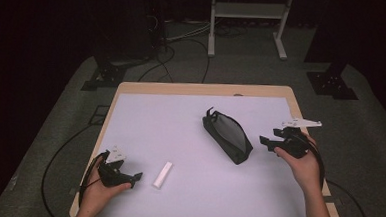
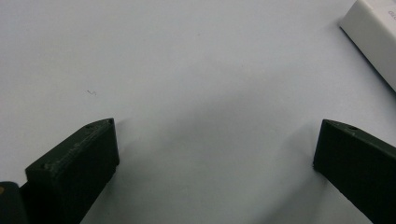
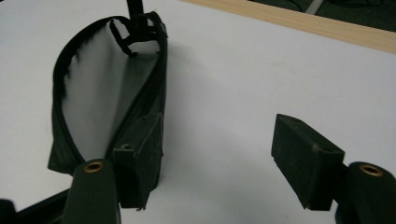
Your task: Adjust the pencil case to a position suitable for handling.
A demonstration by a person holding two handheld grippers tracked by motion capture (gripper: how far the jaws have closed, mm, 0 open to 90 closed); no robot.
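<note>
A black zip pouch (image 1: 228, 135) with a grey side panel lies at an angle right of the middle of the white mat (image 1: 180, 123). My right gripper (image 1: 265, 142) hangs just right of the pouch, open, its jaws pointing at it. In the right gripper view the pouch (image 3: 107, 88) rises behind the left jaw, and nothing lies between the jaws of the right gripper (image 3: 217, 135). A small white block (image 1: 162, 174) lies near the front. Just left of it my left gripper (image 1: 136, 177) rests low, open and empty. In the left gripper view the block (image 2: 373, 37) sits at the top right, beyond the left gripper (image 2: 215, 140).
The mat covers a wooden table (image 1: 202, 88) that shows as a rim around it. Behind the table, a white frame stand (image 1: 248, 21), cables and dark stand bases sit on the grey floor. Bare mat lies between the pouch and the block.
</note>
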